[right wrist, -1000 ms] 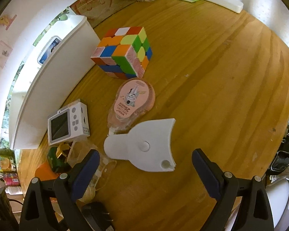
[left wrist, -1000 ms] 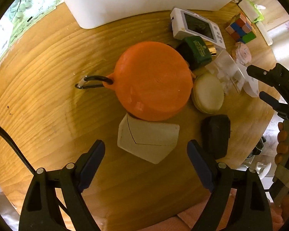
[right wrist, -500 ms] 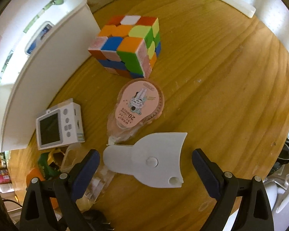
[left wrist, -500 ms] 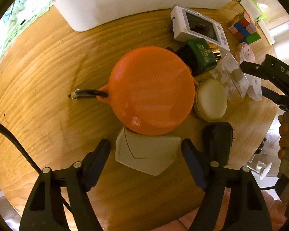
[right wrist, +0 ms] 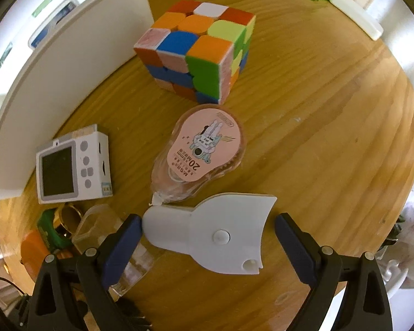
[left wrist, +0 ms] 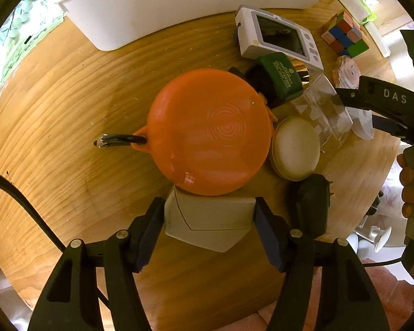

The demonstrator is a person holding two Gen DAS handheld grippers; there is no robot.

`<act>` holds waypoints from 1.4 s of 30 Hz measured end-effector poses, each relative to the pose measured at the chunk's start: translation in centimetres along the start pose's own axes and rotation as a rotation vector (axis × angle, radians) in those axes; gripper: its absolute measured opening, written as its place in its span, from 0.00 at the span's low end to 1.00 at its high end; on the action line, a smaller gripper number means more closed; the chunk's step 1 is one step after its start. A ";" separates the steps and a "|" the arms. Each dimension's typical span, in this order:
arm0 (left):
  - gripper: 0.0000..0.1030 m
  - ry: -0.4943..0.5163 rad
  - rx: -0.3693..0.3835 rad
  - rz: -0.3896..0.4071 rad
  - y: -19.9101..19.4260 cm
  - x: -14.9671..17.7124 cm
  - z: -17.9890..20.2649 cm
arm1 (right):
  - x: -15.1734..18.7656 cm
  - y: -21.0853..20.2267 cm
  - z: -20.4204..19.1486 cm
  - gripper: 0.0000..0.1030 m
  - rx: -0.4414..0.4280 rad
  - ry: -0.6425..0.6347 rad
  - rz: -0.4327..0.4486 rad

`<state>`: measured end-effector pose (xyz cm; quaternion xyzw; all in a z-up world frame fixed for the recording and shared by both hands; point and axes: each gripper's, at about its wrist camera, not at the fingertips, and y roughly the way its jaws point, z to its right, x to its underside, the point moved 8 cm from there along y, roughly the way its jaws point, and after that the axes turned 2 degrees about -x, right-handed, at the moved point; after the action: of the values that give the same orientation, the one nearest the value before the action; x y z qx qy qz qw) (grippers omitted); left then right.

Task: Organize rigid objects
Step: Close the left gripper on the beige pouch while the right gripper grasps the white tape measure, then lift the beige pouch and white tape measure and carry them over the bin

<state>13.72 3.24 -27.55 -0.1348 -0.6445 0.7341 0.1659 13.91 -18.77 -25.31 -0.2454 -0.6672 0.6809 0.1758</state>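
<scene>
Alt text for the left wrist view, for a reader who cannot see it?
The left gripper closes its two fingers on the sides of a beige angular box on a wooden table. Just beyond the box lies an orange round case, with a white bin behind and a white camera to the right.

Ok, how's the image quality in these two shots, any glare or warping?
Left wrist view: strong fisheye bends the bin, a small glare spot sits low on the orange lid, and window light washes out the right edge. Right wrist view: the same warping, the cube is sharp, and the corners are overexposed.
</scene>
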 end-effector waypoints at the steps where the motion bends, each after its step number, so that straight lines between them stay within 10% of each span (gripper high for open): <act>1: 0.66 0.000 0.002 0.000 0.0 -0.1 0.0 | -0.1 0.1 -0.2 0.94 0.006 -0.005 -0.003; 42: 0.65 0.045 0.057 0.039 -4.0 2.9 -0.4 | 7.3 -3.8 0.2 0.83 -0.146 -0.045 0.030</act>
<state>11.52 5.22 -23.61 -0.1591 -0.6168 0.7520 0.1696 7.53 -14.63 -22.29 -0.2525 -0.7151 0.6382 0.1322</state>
